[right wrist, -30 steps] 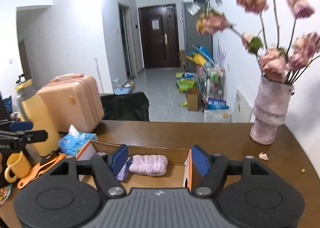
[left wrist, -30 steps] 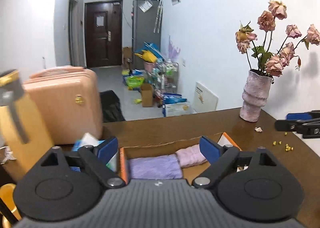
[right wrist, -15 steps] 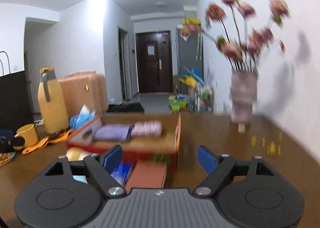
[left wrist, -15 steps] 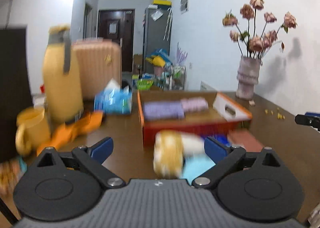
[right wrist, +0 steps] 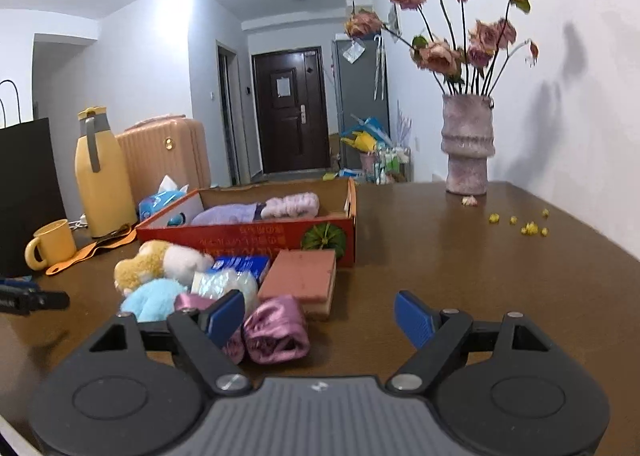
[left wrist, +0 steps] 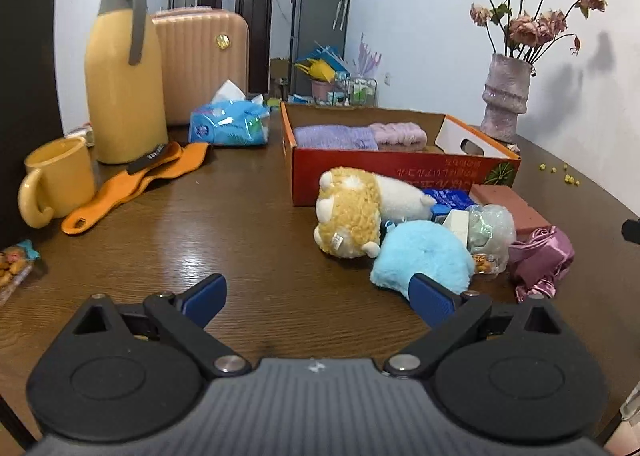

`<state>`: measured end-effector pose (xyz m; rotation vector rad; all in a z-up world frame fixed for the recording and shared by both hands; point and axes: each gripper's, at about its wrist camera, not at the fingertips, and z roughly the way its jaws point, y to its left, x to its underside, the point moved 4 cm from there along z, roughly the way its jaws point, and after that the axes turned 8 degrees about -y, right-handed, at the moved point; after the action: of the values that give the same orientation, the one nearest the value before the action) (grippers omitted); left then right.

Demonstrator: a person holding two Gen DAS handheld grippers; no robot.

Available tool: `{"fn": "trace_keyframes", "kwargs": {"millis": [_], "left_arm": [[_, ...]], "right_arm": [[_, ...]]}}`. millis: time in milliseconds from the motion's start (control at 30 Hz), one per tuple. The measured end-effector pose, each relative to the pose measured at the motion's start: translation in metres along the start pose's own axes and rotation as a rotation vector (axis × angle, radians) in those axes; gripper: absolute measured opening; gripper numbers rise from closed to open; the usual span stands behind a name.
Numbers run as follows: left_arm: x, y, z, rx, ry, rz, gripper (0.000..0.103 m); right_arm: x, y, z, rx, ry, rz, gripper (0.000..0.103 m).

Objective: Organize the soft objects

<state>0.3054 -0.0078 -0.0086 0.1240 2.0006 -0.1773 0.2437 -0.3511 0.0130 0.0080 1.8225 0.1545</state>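
An open red cardboard box holds a folded purple towel and a pink knitted piece. In front of it lie a yellow-and-white plush, a light blue plush, a shiny pink satin pouch, a pink sponge block and a clear plastic bag. My left gripper is open and empty, low over the table just left of the blue plush. My right gripper is open and empty, with its left finger beside the satin pouch.
A yellow thermos, yellow mug, orange strap and blue tissue pack stand at the left. A vase of dried roses stands at the far right, with yellow crumbs near it. A black bag stands at the left edge.
Both grippers have pulled back from above the box and dropped low over the table. The pile of soft things in front of the box has come into view.
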Motion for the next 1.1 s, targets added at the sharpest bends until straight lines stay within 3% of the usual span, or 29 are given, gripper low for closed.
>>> {"fn": "trace_keyframes", "kwargs": {"millis": [133,200,267,333,367,500,700,767,833,933,1000,1100], "left_arm": [[-0.013,-0.004,0.026,0.042,-0.024,0.001,0.099],[-0.02,-0.007,0.046,0.077,-0.018,0.007,0.097],[-0.026,-0.007,0.07,0.083,0.002,0.002,0.084],[-0.03,-0.003,0.091,0.106,0.029,-0.024,0.058],[-0.031,-0.002,0.098,0.118,0.047,-0.031,0.051],[-0.03,0.011,0.097,0.158,0.066,-0.092,0.041],[0.0,0.05,0.028,-0.008,0.04,-0.208,0.043],[0.012,0.053,0.006,0.023,0.04,-0.26,0.051],[0.026,0.045,-0.014,0.163,0.052,-0.287,0.076],[0.032,0.042,-0.035,0.275,0.086,-0.276,0.076],[0.025,0.054,-0.046,0.263,0.037,-0.28,0.078],[0.002,0.082,-0.044,0.122,-0.073,-0.232,0.08]], "right_arm": [[-0.007,0.006,0.008,-0.001,-0.007,0.002,0.081],[-0.011,0.014,0.011,-0.041,-0.02,0.023,0.081],[-0.012,0.03,0.015,-0.091,-0.022,0.0,0.079],[-0.011,0.046,0.018,-0.098,-0.026,-0.055,0.079],[-0.011,0.055,0.019,-0.105,-0.024,-0.081,0.079],[-0.009,0.081,0.022,-0.163,-0.003,-0.104,0.079],[0.002,0.125,0.029,-0.312,0.021,-0.123,0.079],[0.006,0.14,0.03,-0.38,0.029,-0.112,0.079],[0.009,0.154,0.033,-0.439,0.029,-0.128,0.079],[0.006,0.162,0.042,-0.419,0.014,-0.185,0.079],[0.001,0.161,0.044,-0.404,0.025,-0.161,0.079],[0.003,0.161,0.047,-0.435,0.078,-0.052,0.079]]}}
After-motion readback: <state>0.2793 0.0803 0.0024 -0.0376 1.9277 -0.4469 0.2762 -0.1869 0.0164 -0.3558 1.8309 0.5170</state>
